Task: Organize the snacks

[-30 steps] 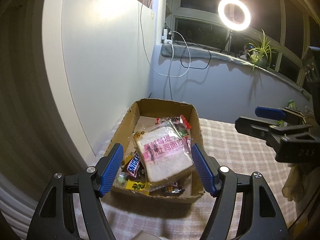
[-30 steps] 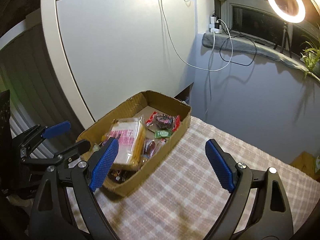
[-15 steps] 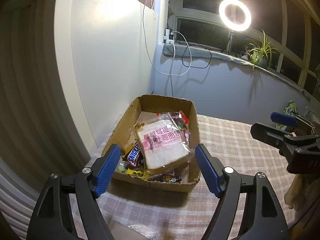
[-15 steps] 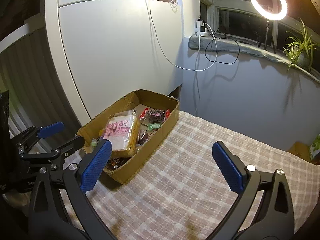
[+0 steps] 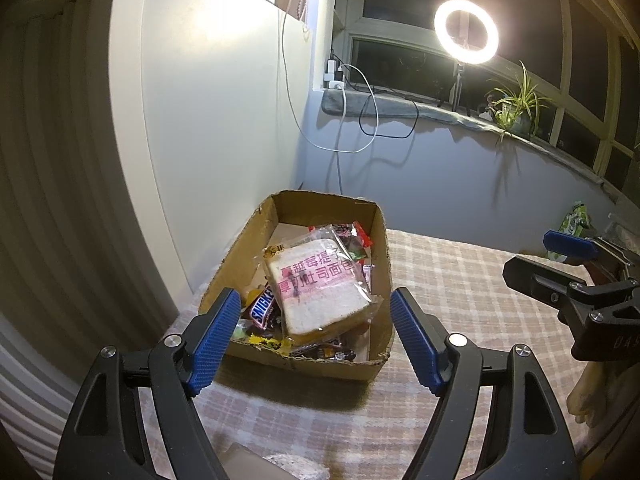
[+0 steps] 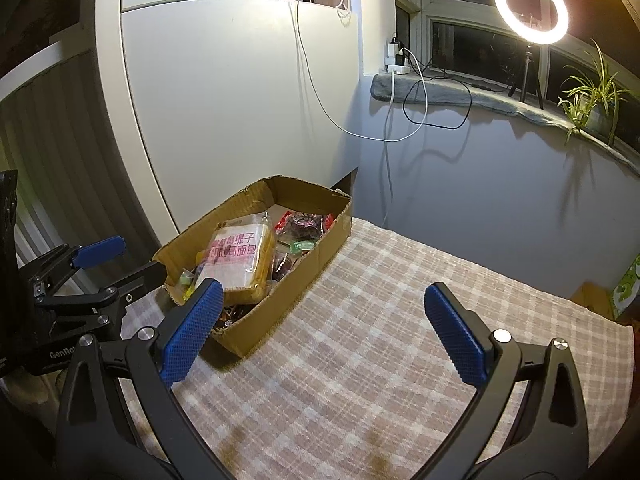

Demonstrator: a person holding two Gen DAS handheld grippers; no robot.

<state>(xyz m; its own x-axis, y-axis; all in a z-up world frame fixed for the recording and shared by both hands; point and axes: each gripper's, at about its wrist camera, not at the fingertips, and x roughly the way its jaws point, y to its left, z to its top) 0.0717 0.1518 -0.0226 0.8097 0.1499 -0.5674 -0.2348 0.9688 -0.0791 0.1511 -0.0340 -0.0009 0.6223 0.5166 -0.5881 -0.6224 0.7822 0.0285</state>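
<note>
Hovering short of the cardboard box (image 5: 380, 240), you had both tools spread wide and empty. Your left gripper (image 5: 312, 336) framed the box's near end; its fingers had just been opening, nothing between them. Your right gripper (image 6: 324, 332) hung over the bare checked cloth on the desk (image 6: 380, 320), its fingers also just opened, nothing between them. The box sat at the desk's far left corner by the white cabinet (image 6: 240, 120). On top lay the bagged toast (image 5: 320, 284), tilted on smaller wrappers, a Snickers bar (image 5: 262, 306) just beside it. Toast looked light, soft, crushable, with slick film; you'd best pinch it gently across the short sides. The bar looked stiffer; take it mid-length.
</note>
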